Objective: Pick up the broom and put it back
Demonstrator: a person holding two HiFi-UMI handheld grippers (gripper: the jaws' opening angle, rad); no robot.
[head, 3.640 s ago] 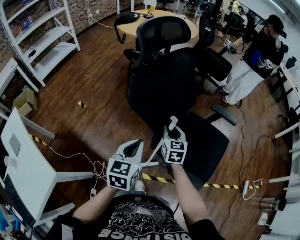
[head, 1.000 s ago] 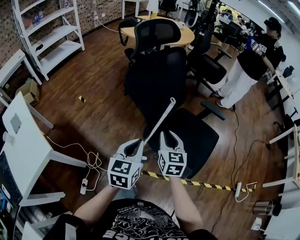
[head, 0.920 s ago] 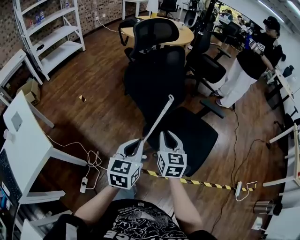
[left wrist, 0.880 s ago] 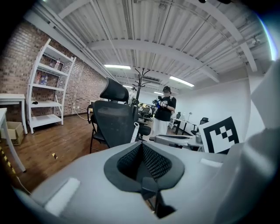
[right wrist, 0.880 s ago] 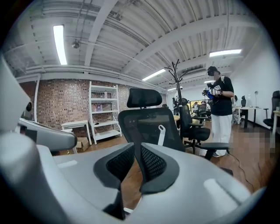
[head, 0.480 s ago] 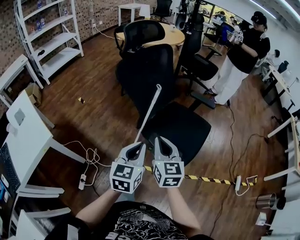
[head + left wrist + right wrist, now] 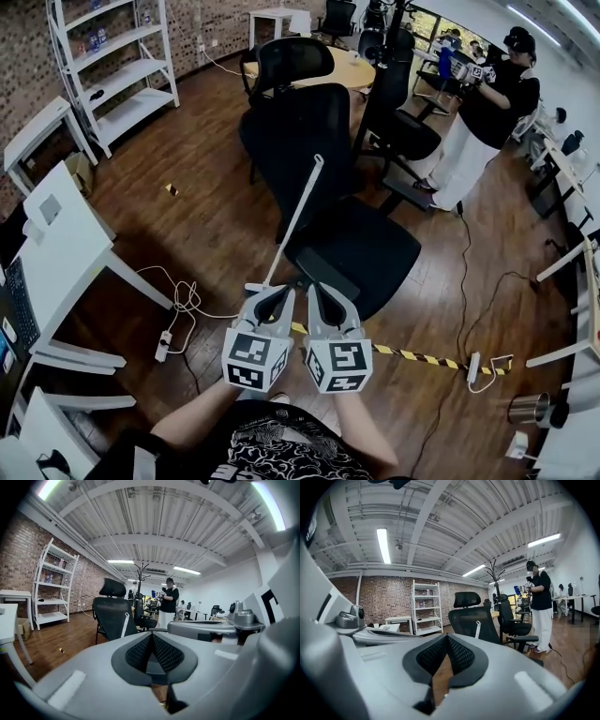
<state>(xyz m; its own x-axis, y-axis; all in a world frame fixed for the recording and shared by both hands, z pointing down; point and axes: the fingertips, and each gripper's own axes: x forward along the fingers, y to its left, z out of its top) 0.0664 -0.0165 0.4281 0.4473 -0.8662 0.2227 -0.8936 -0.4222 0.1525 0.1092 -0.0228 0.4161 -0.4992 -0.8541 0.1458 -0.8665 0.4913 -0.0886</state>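
Observation:
The broom (image 7: 298,211) is a pale stick that leans upright against the back of a black office chair (image 7: 309,141), its top end high on the backrest. Its lower end comes down just ahead of my left gripper (image 7: 280,293). My right gripper (image 7: 317,291) is close beside the left one, to the right of the stick. Both are shut with nothing between the pads and neither touches the broom. The left gripper (image 7: 151,637) looks level at the chair, with the broom handle (image 7: 124,624) on it. Beyond the right gripper (image 7: 446,639), the handle (image 7: 477,629) shows against the same chair.
The chair's seat (image 7: 361,248) lies right ahead of the grippers. Striped tape (image 7: 412,354) and a cable with a power strip (image 7: 164,345) are on the wood floor. A white table (image 7: 66,248) stands left, white shelves (image 7: 117,56) far left. A person (image 7: 483,112) stands at the back right.
My right gripper's jaws were apart beside the handle a second ago and are now shut. Both grippers have drawn back from the broom, which stays leaning on the chair.

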